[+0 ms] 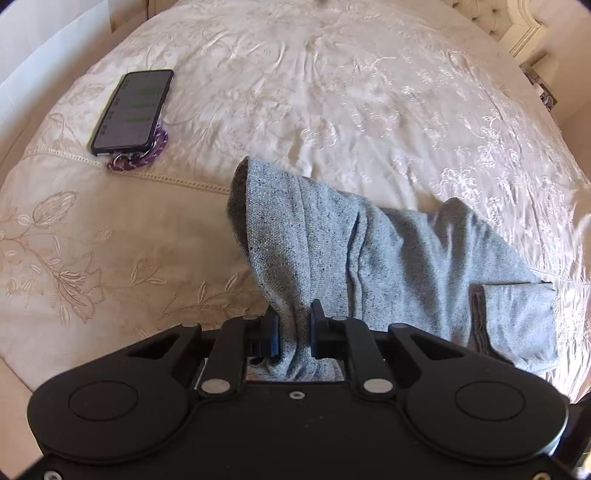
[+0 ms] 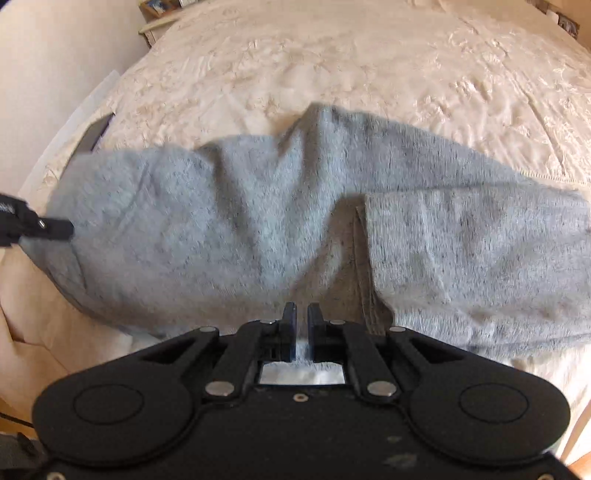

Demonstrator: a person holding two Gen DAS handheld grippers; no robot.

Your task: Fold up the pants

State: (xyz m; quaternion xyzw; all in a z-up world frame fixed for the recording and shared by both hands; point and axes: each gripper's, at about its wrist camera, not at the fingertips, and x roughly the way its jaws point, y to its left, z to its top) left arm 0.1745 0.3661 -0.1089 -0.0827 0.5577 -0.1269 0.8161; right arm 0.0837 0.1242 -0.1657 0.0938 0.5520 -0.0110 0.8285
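Observation:
Grey speckled pants (image 1: 369, 258) lie bunched on a cream embroidered bedspread (image 1: 332, 92). My left gripper (image 1: 294, 328) is shut on a bunch of the pants' fabric near their left end, lifting it into a peak. In the right wrist view the pants (image 2: 258, 221) stretch across the frame, slightly blurred. My right gripper (image 2: 302, 325) is shut on the near edge of the pants, the fabric pinched between the narrow jaws. The left gripper's tip (image 2: 44, 225) shows at the far left, holding the pants' left end.
A black phone (image 1: 133, 109) with a purple strap lies on the bedspread at the far left; its edge also shows in the right wrist view (image 2: 94, 136). A headboard (image 1: 517, 26) is at the far right. The bed's near edge runs below both grippers.

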